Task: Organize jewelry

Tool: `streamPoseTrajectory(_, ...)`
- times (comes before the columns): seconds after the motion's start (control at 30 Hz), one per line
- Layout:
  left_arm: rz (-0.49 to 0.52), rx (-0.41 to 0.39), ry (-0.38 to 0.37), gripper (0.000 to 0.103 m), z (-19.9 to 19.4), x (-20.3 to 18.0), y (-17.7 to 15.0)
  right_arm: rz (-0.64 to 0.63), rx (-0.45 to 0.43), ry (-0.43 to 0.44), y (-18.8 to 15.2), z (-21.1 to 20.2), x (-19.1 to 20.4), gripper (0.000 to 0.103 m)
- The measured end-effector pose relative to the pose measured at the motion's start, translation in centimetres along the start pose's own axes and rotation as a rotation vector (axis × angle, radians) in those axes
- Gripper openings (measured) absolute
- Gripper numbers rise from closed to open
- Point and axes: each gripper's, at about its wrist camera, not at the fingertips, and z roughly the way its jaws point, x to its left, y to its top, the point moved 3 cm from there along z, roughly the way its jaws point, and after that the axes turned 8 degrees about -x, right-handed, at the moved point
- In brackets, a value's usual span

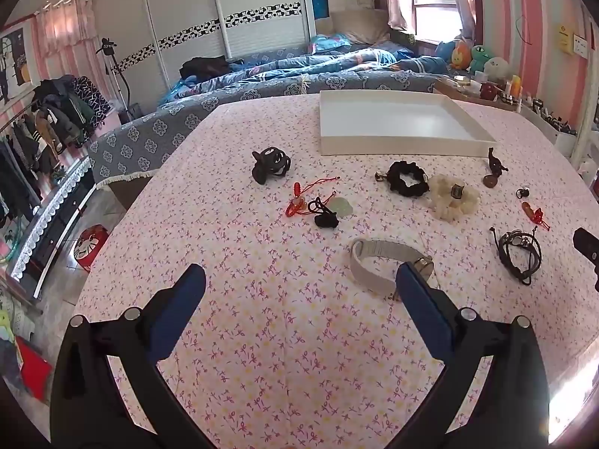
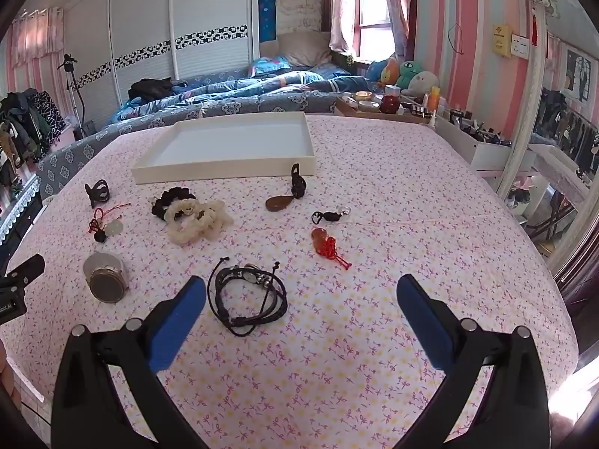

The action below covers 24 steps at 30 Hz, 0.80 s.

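Left gripper (image 1: 299,280) released | right gripper (image 2: 301,292) released, empty | tray (image 2: 224,170) empty | risk: corded bracelet (image 2: 247,299) snagging, slipping from pads

Table (image 2: 374,172) sits in front of the bed (image 2: 224,104). Tray (image 2: 224,172) is on the far side of the table, nothing in it. Just before its near right corner you've got a pendant (image 2: 279,202). Toward the left, two scrunchies (image 2: 194,217) lie touching, hair claw (image 1: 270,164) further left, corded charms (image 1: 318,205) just before the claw. Nearer you: watch (image 1: 389,265) on the left, cord bracelet (image 2: 247,299) to its right, knotted charm (image 2: 329,249) right of and behind the bracelet. Small key charm (image 2: 329,216) lies behind that one.
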Motion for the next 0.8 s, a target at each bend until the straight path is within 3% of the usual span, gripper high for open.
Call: streamPoseTrajectory(0.8, 0.003, 0.005, -0.014, 0.100, -0.20, 0.17, -0.05, -0.017, -0.012, -0.017, 0.16, -0.46, -0.24, 0.102)
